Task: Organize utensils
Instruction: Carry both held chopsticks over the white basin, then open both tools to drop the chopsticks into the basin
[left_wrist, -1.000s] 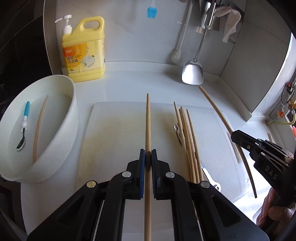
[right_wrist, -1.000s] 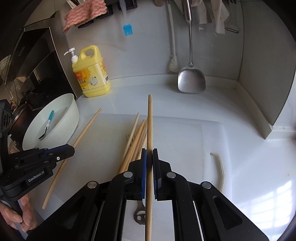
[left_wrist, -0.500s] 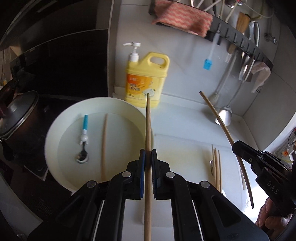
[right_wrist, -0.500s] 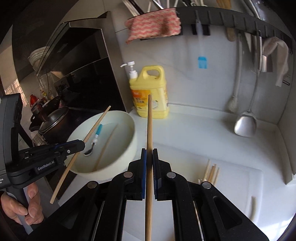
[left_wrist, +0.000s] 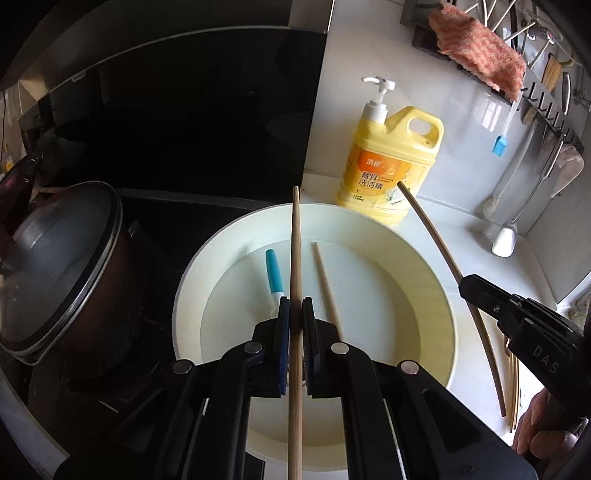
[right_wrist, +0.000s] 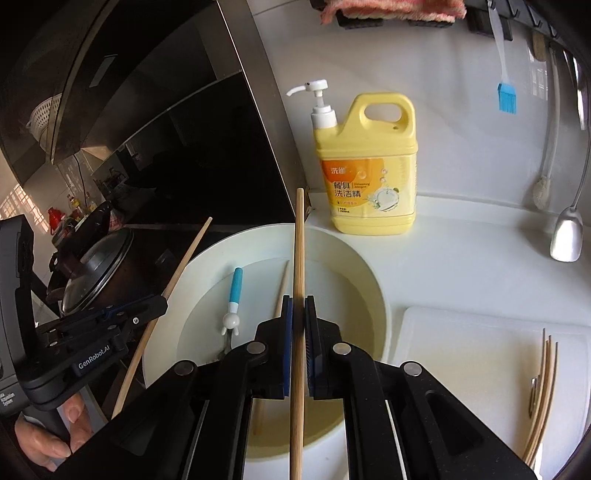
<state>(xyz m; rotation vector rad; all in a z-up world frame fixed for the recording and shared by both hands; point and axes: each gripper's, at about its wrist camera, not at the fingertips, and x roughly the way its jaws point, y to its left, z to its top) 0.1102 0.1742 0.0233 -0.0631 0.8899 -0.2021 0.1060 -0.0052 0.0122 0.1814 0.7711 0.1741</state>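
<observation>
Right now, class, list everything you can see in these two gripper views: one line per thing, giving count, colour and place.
held chopsticks: 2, wooden, one clamped in each gripper above the basin
basin: 1, white, on the counter by the stove
loose chopstick: 1, wooden, lying in the basin
spoon: 1, blue and white handle, lying in the basin
chopstick bundle: several, wooden, on the cutting board
cutting board: 1, white, right of the basin
detergent jug: 1, yellow, white pump, behind the basin
pot: 1, dark, glass lid, on the stove
silicone brush: 1, blue, hanging on the wall
spatula: 1, steel, hanging
cloth: 1, pink, on the rack
left gripper: black, shut on a chopstick
right gripper: black, shut on a chopstick
</observation>
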